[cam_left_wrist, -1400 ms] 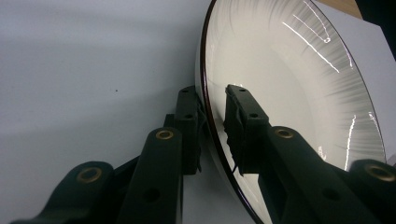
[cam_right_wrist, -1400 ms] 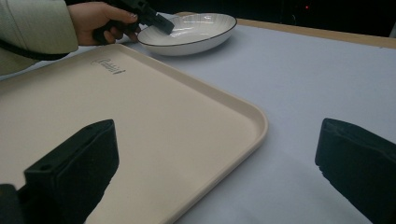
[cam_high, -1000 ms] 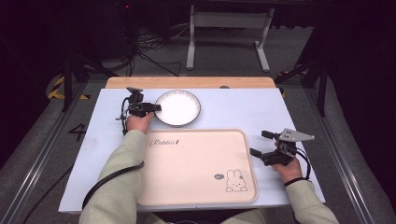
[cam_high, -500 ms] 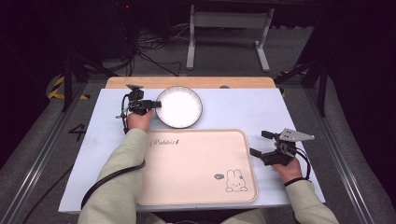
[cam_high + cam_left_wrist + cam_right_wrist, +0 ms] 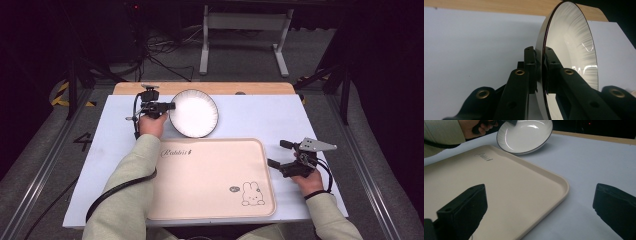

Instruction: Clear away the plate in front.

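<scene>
One white plate (image 5: 194,113) — rim pinched in left gripper (image 5: 170,106)

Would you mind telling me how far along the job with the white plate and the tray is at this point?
Done: the left gripper is clamped on the rim of the white plate, which is tilted up off the table. In hand: carrying it, apparently toward the beige tray. Left: the tray is bare, so setting the plate down and releasing probably remain. The right gripper waits open beside the tray.
</scene>
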Demonstrator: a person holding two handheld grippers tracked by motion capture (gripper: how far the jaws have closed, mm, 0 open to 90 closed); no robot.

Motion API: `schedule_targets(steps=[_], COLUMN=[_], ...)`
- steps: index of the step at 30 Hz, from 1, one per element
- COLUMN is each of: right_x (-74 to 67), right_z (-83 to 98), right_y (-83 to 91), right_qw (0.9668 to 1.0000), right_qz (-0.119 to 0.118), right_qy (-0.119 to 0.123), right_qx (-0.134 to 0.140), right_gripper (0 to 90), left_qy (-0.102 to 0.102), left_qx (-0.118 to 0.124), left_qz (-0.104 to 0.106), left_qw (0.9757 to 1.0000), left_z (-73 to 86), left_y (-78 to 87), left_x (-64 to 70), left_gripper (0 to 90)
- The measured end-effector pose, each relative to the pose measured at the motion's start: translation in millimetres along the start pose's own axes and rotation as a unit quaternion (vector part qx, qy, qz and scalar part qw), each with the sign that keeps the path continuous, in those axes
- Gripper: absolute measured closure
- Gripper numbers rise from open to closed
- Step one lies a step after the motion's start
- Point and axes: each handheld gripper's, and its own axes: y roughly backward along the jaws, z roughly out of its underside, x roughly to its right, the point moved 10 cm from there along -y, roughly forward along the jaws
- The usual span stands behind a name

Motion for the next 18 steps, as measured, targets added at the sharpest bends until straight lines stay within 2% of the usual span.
schedule_targets(steps=[8, 11, 18], right_x=[0.0, 0.1, 0.4], right_z=[-0.2, 0.1, 0.0], right_y=[0.1, 0.1, 0.3], right_qw=[1.0000, 1.0000, 1.0000], right_qz=[-0.001, -0.002, -0.001], right_qy=[-0.003, -0.004, -0.005], right_qx=[0.001, 0.000, 0.000], right_gripper=[0.1, 0.1, 0.1], left_qy=[-0.025, -0.037, -0.050], left_qx=[0.008, 0.007, 0.014], left_qz=[0.007, 0.004, 0.009], left_qw=[0.9996, 0.9993, 0.9986], left_z=[-10.7, -14.7, -23.2], left_y=[10.8, 15.6, 28.8], left_x=[14.7, 19.3, 30.2], left_gripper=[83.7, 83.7, 83.6])
